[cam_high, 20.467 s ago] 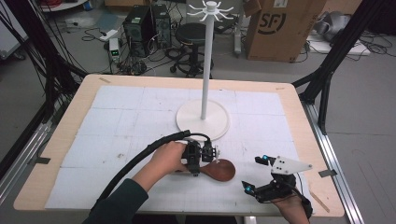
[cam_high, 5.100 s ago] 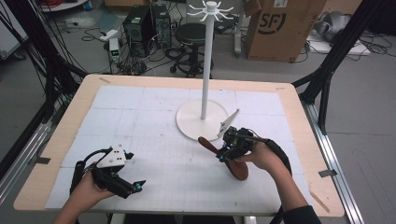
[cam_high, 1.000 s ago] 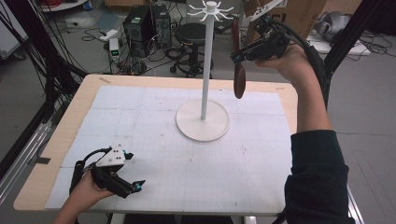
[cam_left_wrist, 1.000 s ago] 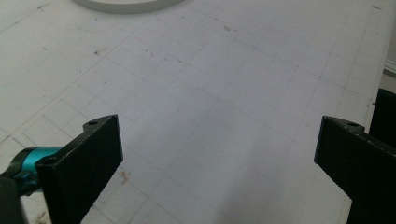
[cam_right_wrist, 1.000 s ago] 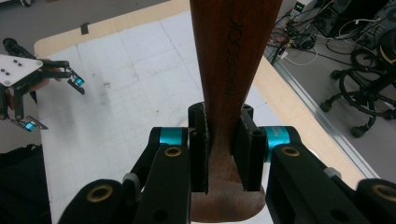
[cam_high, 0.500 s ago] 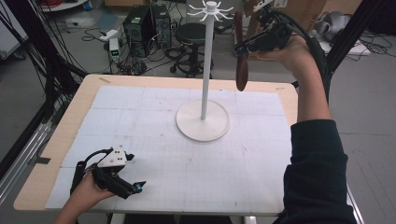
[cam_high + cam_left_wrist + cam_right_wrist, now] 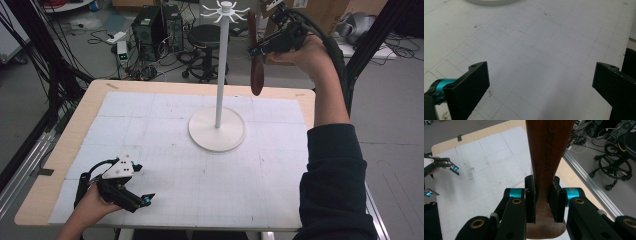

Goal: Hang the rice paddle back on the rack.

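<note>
Raising right tongs (image 7: pixel 260 47) beside rack (image 7: pixel 217 127)

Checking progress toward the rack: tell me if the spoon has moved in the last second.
Yes. The spoon has moved left, closer to the rack top.

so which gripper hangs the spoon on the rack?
Right. The right gripper is clamped on the wooden spoon, raised beside the hooks of the white rack. The left gripper rests open and empty low over the mat.
</note>
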